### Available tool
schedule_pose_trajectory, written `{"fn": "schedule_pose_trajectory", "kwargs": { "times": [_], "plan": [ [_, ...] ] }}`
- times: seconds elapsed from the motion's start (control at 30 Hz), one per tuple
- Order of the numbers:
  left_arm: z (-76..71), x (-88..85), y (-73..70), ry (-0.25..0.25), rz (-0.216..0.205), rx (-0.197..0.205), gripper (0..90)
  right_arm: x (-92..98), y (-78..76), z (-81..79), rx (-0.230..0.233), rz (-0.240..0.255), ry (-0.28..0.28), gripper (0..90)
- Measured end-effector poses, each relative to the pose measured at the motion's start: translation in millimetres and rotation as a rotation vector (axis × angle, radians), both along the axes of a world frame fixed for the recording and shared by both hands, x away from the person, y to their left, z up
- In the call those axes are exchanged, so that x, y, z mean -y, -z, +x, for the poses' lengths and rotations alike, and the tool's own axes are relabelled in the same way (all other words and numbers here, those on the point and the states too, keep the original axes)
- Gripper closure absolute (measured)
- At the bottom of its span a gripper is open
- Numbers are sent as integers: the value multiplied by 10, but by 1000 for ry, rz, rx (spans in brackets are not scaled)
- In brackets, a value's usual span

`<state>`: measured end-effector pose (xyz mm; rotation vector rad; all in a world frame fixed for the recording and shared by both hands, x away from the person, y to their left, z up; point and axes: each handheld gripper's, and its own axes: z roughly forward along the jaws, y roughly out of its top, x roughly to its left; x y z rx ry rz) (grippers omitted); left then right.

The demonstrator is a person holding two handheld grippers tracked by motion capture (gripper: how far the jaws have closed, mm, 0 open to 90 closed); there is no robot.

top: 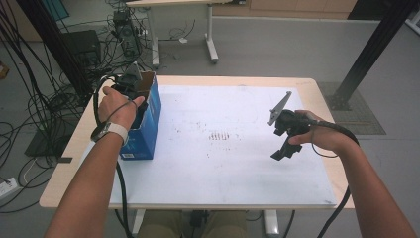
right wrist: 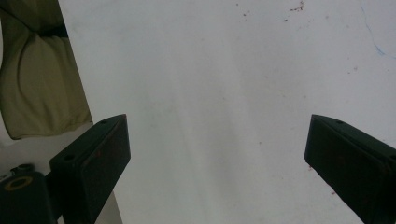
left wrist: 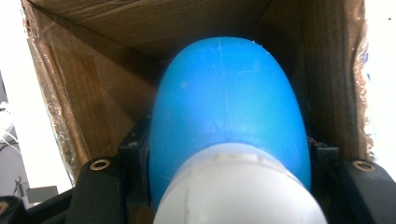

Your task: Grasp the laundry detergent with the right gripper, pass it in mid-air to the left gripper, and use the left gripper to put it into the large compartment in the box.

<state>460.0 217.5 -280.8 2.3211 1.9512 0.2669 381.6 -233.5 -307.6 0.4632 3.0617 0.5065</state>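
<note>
Currently, the left tongs are lowered into the open blue carton at the upper left of the high view, clamped on a blue-and-white rounded object inside the cardboard walls. The right tongs are held wide apart, with nothing gripped, above the white worktop at right.

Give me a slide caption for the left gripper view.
Left gripper clamps a blue and white bottle inside a cardboard box.
</note>
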Motion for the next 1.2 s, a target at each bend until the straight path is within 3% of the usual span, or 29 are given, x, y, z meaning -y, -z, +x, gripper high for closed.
{"fn": "schedule_pose_trajectory", "kwargs": {
  "times": [0.2, 0.5, 0.7, 1.2],
  "plan": [
    [0, -14, -5, -2, -6, 2, 365, -6, 5, -1, -2, -1, 0, 68],
    [-6, -58, -6, 4, -11, 5, 286, -31, 0, 0, -4, -5, -8, 68],
    [-15, -93, -19, 13, -37, 8, 286, -62, 4, -5, -8, -7, -7, 68],
    [-45, -102, -93, 21, -44, 25, 279, -93, -13, -32, -6, -10, -17, 69]
  ]
}}
